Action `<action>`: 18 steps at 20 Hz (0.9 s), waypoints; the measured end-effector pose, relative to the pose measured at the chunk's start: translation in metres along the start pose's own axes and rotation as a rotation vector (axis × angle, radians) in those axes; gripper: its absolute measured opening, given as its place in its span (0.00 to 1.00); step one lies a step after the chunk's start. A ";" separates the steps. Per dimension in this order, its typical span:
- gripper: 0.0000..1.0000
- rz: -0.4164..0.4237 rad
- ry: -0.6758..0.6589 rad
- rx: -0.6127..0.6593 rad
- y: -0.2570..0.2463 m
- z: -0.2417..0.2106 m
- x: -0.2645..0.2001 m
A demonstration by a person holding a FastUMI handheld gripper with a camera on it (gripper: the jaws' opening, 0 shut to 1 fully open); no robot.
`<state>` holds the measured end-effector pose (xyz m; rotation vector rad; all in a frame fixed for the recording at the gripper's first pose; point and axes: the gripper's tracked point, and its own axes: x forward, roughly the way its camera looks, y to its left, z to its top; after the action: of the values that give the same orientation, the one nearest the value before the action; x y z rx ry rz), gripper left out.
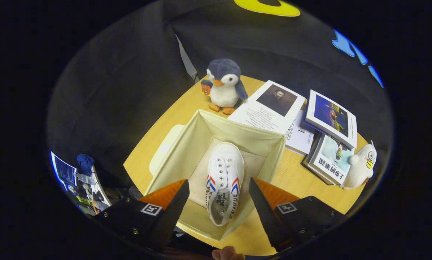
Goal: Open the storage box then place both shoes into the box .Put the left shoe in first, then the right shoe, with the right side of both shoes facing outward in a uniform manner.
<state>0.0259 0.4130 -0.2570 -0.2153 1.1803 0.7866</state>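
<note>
Gripper view, items listed from nearest to farthest.

Gripper [218,200]: jaws apart and clamped on nothing, poised above the box opening, one finger to either side of the shoe below. A person's fingertip [227,254] shows just behind the jaws.

Storage box [237,131]: cream fabric, lid off, standing near the counter's near edge with its mouth fully open to take the pair.

White shoe [223,182]: one only, with red and blue side stripes, lying inside the box on its floor, between the jaws as seen from above, toe pointing toward the far wall. It sits roughly central, so room for a second shoe beside it looks tight. Judged the first of the pair; the second is yet to go in.

Lid [165,148]: pale panel flat on the counter [299,177], against the box's left side, likely set aside for access.

Books [330,119]: several stacked and overlapping, beyond the box toward the right edge.

White plush [360,166]: at the right edge, beside the books.

Penguin plush [225,85]: upright at the far edge, just behind the box.
</note>
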 end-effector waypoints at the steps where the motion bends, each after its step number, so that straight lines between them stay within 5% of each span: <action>1: 0.99 0.009 -0.019 0.020 -0.002 0.002 -0.006; 6: 0.99 -0.031 -0.221 0.066 -0.034 0.011 -0.057; 18: 0.99 -0.459 -1.084 0.052 -0.143 -0.012 -0.272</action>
<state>0.0679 0.1850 -0.0547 0.0076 0.1046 0.3491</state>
